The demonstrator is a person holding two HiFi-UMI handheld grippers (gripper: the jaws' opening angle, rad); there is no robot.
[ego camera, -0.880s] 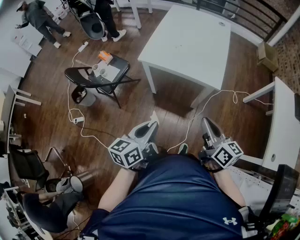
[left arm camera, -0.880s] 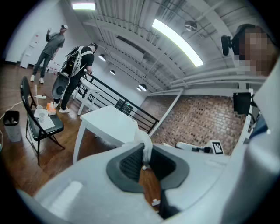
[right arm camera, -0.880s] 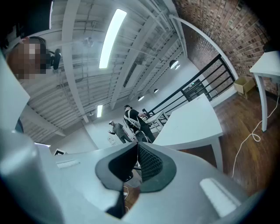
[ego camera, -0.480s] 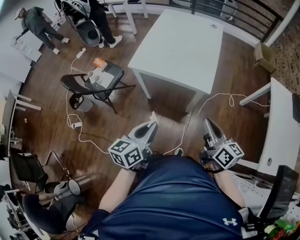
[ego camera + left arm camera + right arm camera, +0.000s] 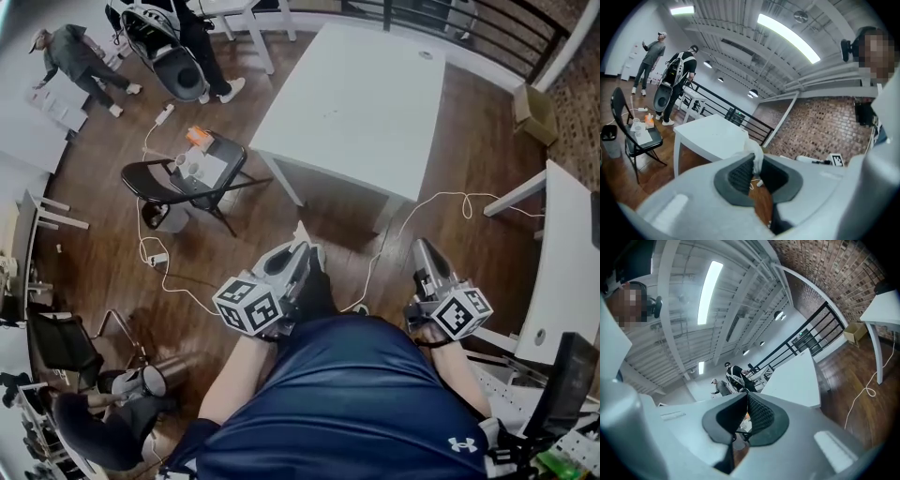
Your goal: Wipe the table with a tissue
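A white table (image 5: 366, 94) stands ahead of me on the wooden floor; it also shows in the left gripper view as the white table (image 5: 710, 136) and in the right gripper view as the white table (image 5: 797, 378). My left gripper (image 5: 302, 246) is shut on a white tissue (image 5: 302, 232), which sticks up from the jaw tips as the tissue (image 5: 754, 152). My right gripper (image 5: 422, 251) is shut with nothing in it. Both are held low in front of my body, short of the table.
A black folding chair (image 5: 187, 173) with cups and an orange box stands left of the table. White cables (image 5: 412, 220) trail across the floor. Two people (image 5: 80, 56) are at the far left. Another white table (image 5: 567, 253) is on the right, a railing (image 5: 469, 23) behind.
The view has shifted forward a little; the table and chair sit slightly nearer and lower in the head view. Both grippers hold the same pose, the tissue still clamped.
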